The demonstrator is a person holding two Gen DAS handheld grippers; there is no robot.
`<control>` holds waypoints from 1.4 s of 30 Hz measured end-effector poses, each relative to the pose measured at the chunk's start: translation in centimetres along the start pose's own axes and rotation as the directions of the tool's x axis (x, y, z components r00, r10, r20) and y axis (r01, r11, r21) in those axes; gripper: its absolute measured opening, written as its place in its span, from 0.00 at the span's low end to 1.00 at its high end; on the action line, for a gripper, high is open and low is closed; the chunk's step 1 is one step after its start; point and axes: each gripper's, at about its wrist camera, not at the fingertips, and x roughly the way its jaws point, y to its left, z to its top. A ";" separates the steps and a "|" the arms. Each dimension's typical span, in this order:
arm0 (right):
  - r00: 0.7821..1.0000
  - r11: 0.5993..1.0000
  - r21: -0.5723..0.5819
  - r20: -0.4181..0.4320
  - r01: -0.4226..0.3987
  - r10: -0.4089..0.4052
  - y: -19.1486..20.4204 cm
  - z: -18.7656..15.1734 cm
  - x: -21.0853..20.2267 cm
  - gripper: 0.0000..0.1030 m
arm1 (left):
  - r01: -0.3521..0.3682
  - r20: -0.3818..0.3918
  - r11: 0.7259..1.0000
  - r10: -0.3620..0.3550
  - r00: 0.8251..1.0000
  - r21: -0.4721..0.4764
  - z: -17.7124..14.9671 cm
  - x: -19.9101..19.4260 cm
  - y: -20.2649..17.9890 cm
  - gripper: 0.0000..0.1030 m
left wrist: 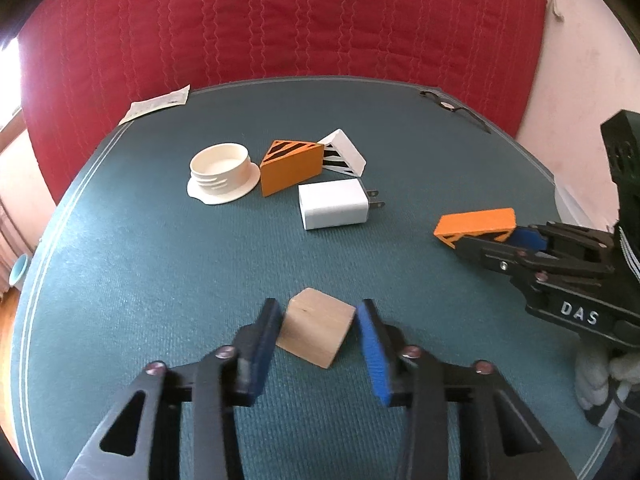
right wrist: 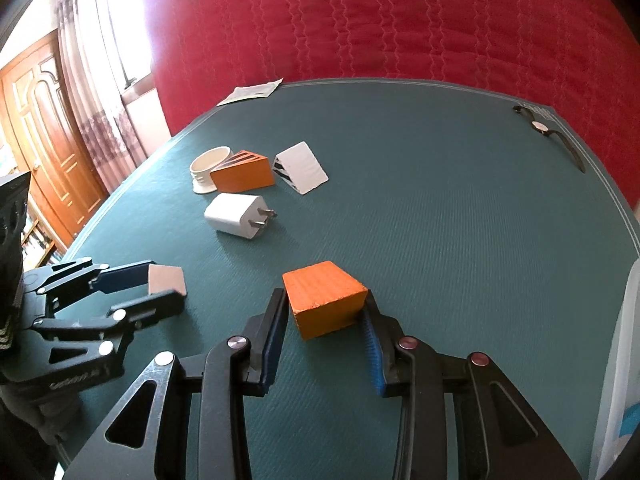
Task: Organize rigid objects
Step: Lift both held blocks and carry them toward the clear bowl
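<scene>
Wooden block point(left wrist: 316, 332) clamped in left hand-held gripper point(left wrist: 318, 330); orange wedge point(right wrist: 325, 300) clamped in right hand-held gripper point(right wrist: 326, 312); bare worktop point(left wrist: 160, 260) between block and charger point(left wrist: 334, 204).

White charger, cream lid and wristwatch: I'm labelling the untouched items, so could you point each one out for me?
white charger point(left wrist: 334, 204): left wrist view, on its broad top face.
cream lid point(left wrist: 221, 171): left wrist view, inside its open round hollow.
wristwatch point(right wrist: 541, 126): right wrist view, on its round dial.
</scene>
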 end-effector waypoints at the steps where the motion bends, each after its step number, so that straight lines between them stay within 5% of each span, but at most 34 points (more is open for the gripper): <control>1: 1.000 1.000 0.002 0.002 -0.002 0.002 0.1 -0.1 -0.1 0.36 | 0.003 0.001 1.000 -0.003 1.000 -0.004 0.0 0.0 0.1 0.39; 19: 0.998 0.999 0.034 0.058 -0.031 0.029 0.0 -2.1 -4.2 0.35 | -0.013 0.040 1.000 0.013 0.999 0.002 -0.4 -1.0 -1.2 0.38; 42: 0.968 0.959 0.230 0.150 0.164 -0.201 -9.3 -3.8 -11.4 0.35 | 0.056 0.055 0.995 -0.061 0.997 0.086 0.3 -1.9 -7.7 0.38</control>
